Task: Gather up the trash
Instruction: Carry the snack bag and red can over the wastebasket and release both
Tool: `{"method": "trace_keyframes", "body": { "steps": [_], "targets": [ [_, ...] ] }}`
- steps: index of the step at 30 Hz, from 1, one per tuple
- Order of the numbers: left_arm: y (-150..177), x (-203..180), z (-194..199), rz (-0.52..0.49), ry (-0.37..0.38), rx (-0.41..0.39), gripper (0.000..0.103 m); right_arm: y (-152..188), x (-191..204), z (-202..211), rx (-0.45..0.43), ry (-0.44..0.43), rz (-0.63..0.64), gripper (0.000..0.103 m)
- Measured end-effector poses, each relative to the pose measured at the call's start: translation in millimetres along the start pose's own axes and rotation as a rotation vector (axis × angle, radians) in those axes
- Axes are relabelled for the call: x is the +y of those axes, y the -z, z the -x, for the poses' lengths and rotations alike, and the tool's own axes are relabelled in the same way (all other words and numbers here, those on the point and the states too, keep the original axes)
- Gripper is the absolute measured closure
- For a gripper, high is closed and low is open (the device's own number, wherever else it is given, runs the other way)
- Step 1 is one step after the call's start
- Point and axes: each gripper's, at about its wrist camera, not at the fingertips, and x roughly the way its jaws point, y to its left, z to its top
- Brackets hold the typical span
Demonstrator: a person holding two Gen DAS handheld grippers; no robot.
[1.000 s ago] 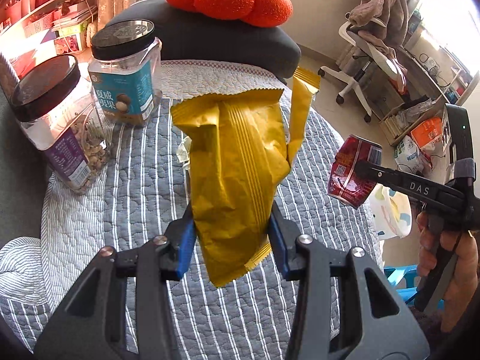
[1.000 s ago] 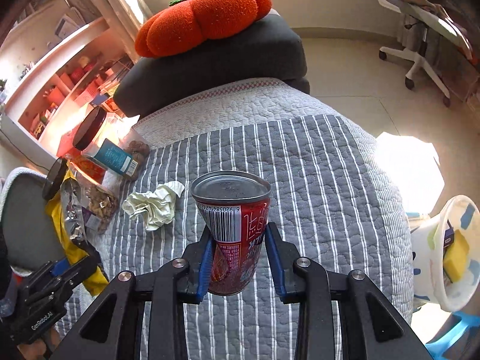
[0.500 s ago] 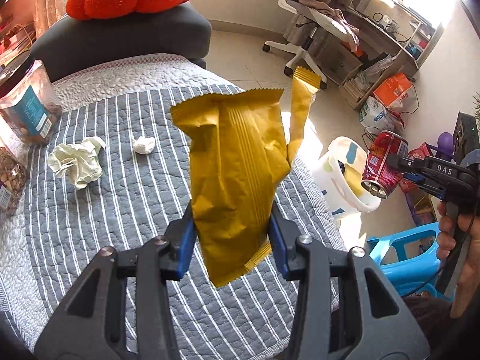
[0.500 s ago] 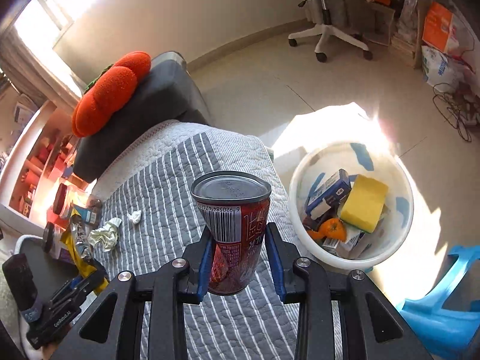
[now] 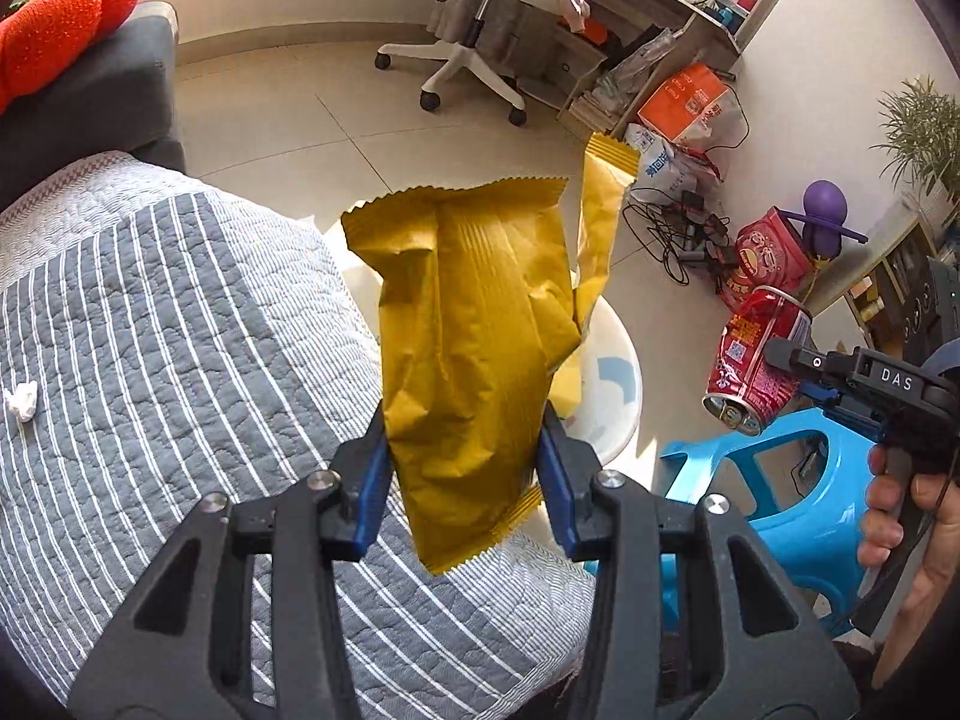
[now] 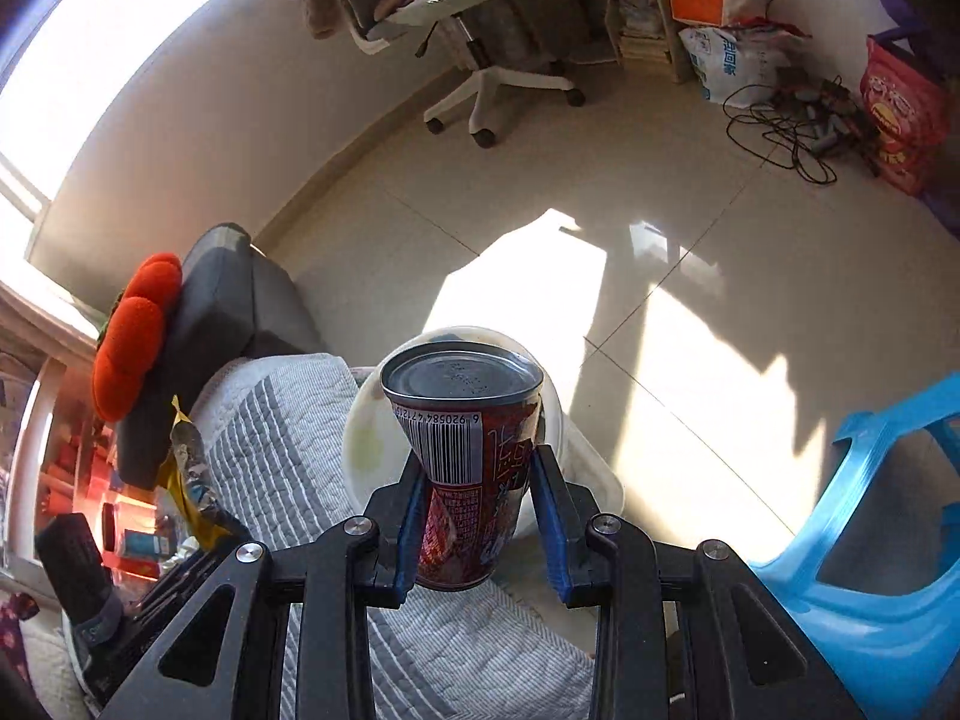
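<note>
My left gripper (image 5: 465, 462) is shut on a crumpled yellow snack wrapper (image 5: 474, 324), held up past the right edge of the striped quilted table cover (image 5: 180, 330). Behind the wrapper shows part of a white waste bin (image 5: 612, 384) on the floor. My right gripper (image 6: 477, 504) is shut on a dented red drink can (image 6: 468, 456); the can (image 5: 756, 360) also appears at the right of the left wrist view, tilted bottom-down above a blue stool. In the right wrist view the white bin (image 6: 366, 450) lies directly behind the can, mostly hidden.
A small white paper ball (image 5: 21, 399) lies on the cover at the left. A blue plastic stool (image 6: 870, 540) stands right of the bin. A white office chair (image 5: 474, 66), a cable tangle (image 5: 684, 234) and bags sit on the tiled floor. An orange cushion (image 6: 135, 336) tops a dark seat.
Both grippers swung right, off the table toward the floor bin, still holding wrapper and can. The jars and the large crumpled paper have left the left wrist view; the bin now sits behind both items.
</note>
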Motion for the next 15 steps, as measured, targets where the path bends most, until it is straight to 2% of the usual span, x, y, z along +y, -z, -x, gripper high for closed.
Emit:
{"method": "trace_keyframes", "body": {
  "steps": [6,12,14,15],
  "targets": [
    [-20.2,-22.7,-39.6,-0.024,0.017,0.020,0.057,-6.2,-36.1,8.2,0.000,0.018,-0.042,0.069],
    [-19.5,-31.7,-58.2,-0.066,-0.005,0.022,0.057,-5.3,-45.8,4.7,0.012,0.032,-0.059,0.069],
    [-17.1,-33.0,-58.4,-0.080,-0.031,0.008,0.053,-4.6,-45.7,4.1,0.014,0.031,-0.060,0.069],
    [-16.4,-34.4,-59.0,-0.087,-0.038,0.005,0.046,-5.0,-45.4,2.8,0.015,0.031,-0.059,0.069]
  ]
}}
